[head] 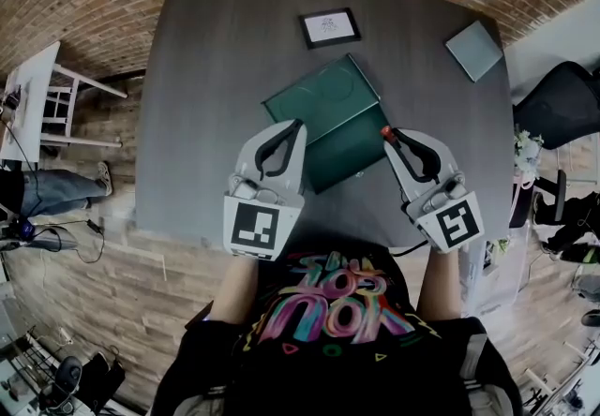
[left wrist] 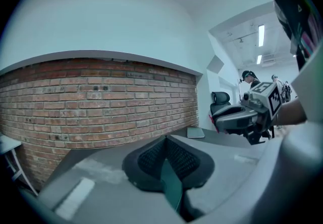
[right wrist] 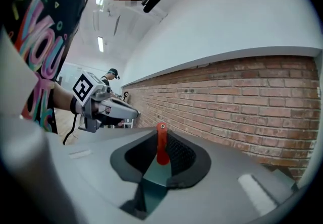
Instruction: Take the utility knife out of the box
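Right gripper (right wrist: 162,134) fingers (right wrist: 185,156): pinching red utility knife (right wrist: 161,143), which stands upright btwn the black pads, its end w/ a small hole poking past them. In head view the knife sits at the fingertips, right by the green box's (head: 323,105) right-hand edge, held above tabletop (head: 216,77); can't tell if it's fully clear of the box.

Left gripper (left wrist: 165,142) fingers (left wrist: 147,160): pressed together on a thin green edge of the box, at its near-left side.

Each gripper is carried in one hand, marker cubes toward the person; black shirt w/ bright lettering below.

Box is flat, dark green, circle outline on top, lying diagonally mid-tabletop.

Further out: small framed card (head: 329,27) near far edge, well apart from box; pale grey-blue square pad (head: 473,50) at far right corner. Brick wall (left wrist: 101,102) beyond tabletop, white side table (head: 28,96) to the left, black office chair (head: 558,100) to the right.
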